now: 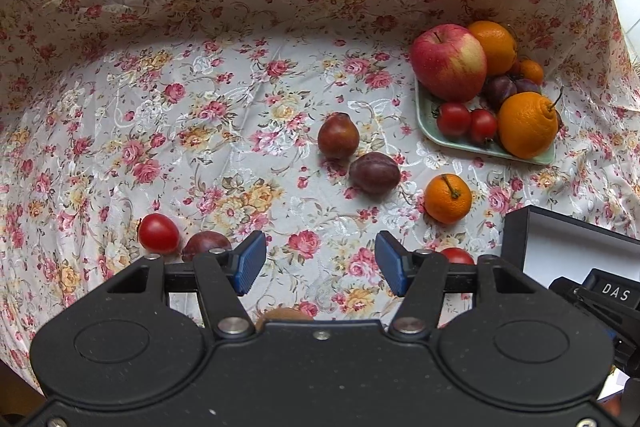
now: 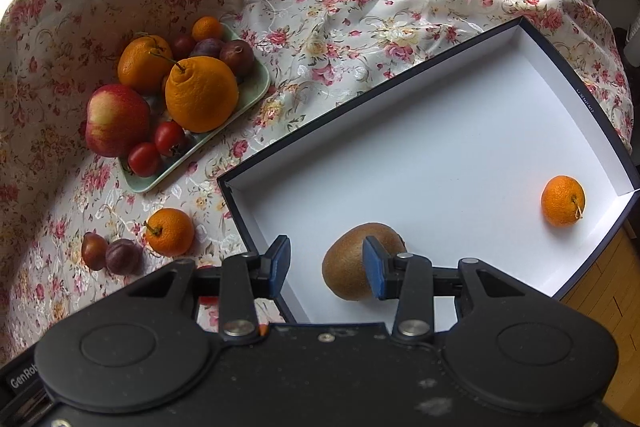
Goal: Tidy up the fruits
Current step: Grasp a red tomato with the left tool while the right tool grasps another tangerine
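Your right hand-held gripper (image 2: pixel 326 269) is wide over the kiwi (image 2: pixel 362 261) in the box (image 2: pixel 440 155). Your left hand-held gripper (image 1: pixel 320 263) is wide too; reach next for the plum (image 1: pixel 375 173) at twelve o'clock.

Tablecloth (image 1: pixel 240 99): white ground, pink, red and yellow rose print. Plate (image 2: pixel 256 93): pale green. Apple (image 1: pixel 448 61): red with yellow streaks. Large oranges (image 2: pixel 202 95): bright orange, as is the tangerine (image 2: pixel 563 201) in the box. Box (image 2: pixel 440 155): white inside, dark navy outside. Kiwi (image 2: pixel 352 267): fuzzy brown. Plum (image 1: pixel 375 167): dull purple. Tomato (image 1: pixel 158 233): glossy red. Gripper pads (image 1: pixel 250 263): blue on black frames.
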Available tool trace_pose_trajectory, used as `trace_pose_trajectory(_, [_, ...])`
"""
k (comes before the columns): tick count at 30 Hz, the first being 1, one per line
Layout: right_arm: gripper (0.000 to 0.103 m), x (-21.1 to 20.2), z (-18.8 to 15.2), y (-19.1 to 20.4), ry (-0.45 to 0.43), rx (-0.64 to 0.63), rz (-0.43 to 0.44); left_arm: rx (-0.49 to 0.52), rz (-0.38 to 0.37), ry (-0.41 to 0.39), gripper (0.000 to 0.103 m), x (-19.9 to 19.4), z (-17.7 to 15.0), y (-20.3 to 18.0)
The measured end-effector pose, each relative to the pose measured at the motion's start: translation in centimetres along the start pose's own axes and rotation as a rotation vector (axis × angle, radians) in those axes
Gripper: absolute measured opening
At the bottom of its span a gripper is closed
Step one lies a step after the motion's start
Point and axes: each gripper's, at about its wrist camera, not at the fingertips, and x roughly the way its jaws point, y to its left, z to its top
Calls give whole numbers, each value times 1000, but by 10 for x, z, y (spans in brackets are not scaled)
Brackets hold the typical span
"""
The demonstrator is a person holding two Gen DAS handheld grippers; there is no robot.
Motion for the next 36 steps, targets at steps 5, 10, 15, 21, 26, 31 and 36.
trace_pose_trajectory(5, [42, 7, 0, 25, 7, -22, 5, -34, 17, 5, 64, 6, 12, 22])
trace_pose_trajectory(10, [42, 9, -2, 49, 1, -56, 33, -69, 32, 18, 64, 13, 23, 42])
trace_pose_trajectory(15, [42, 19, -6, 72, 9, -102, 47, -99, 38, 29, 64, 19, 31, 58])
trace_pose_trajectory(21, [42, 28, -9, 92, 19, -139, 57, -129, 46, 42, 64, 24, 38, 78])
trace_pose_trajectory(26, [42, 35, -10, 106, 22, -148, 70, -139, 59, 54, 64, 30, 41, 89])
trace_pose_trajectory(31, [43, 42, -10, 115, 15, -149, 82, -154, 67, 67, 64, 36, 42, 100])
trace_pose_trajectory(36, [43, 52, -8, 121, 15, -137, 81, -165, 67, 78, 64, 41, 43, 106])
